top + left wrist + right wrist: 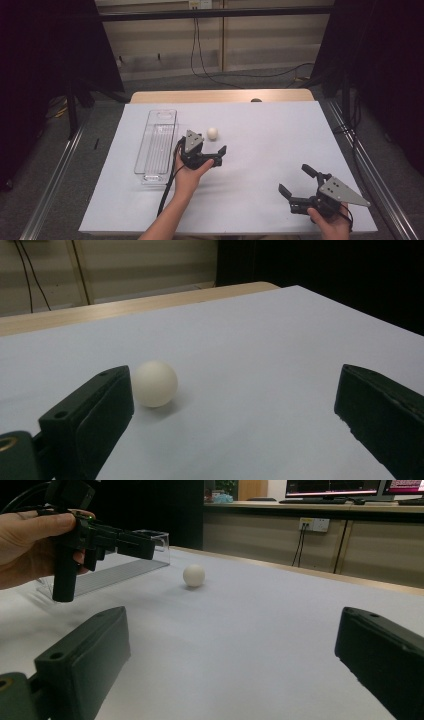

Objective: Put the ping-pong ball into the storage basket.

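Observation:
A small white ball rests on the white table sheet, just right of a long clear plastic tray. My left gripper hovers open just short of the ball, jaws pointing toward the far right. In the left gripper view the ball lies just past the left jaw's tip, not between the jaws of my left gripper. My right gripper is open near the front right with nothing in it. In the right gripper view the ball sits far ahead of my right gripper.
The clear tray has nothing in it and lies lengthwise on the left. A wooden table edge runs along the back. Dark curtains and metal rails flank both sides. Monitors stand on a far desk.

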`<act>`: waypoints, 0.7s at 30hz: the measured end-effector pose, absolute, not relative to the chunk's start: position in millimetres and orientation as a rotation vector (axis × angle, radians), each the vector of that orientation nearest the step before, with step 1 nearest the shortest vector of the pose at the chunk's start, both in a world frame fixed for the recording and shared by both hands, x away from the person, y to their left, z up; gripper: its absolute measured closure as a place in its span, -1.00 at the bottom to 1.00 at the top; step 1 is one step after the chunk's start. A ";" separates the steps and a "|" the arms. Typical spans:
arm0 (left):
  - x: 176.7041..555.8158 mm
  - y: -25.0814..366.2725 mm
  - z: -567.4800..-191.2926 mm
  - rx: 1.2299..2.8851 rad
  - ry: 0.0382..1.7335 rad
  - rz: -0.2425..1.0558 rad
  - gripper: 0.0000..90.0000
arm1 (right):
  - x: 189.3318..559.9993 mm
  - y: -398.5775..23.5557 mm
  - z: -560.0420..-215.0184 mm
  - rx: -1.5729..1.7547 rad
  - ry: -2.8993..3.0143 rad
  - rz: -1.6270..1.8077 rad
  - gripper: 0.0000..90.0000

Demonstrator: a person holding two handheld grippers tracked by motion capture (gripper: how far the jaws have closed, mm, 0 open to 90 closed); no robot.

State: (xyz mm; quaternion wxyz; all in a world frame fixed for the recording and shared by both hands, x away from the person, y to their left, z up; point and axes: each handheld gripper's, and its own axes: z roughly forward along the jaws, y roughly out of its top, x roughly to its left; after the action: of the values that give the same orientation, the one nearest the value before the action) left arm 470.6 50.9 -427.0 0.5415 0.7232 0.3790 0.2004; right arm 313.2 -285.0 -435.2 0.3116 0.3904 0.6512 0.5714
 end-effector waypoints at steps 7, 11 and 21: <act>473.8 51.2 -428.4 1.721 0.902 0.477 -0.94 | 313.2 -284.8 -435.1 1.031 1.718 1.508 -0.98; 475.2 51.0 -429.6 1.721 0.916 0.486 -0.94 | 313.0 -285.2 -435.1 1.033 1.728 1.512 -0.98; 478.9 50.9 -432.6 1.719 0.939 0.492 -0.94 | 313.2 -285.0 -435.2 1.029 1.721 1.508 -0.98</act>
State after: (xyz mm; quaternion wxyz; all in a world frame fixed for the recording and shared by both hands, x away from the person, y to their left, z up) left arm 478.9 50.9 -432.6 0.5322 0.7207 0.3936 0.2063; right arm 313.2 -285.0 -435.2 0.3111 0.3900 0.6520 0.5711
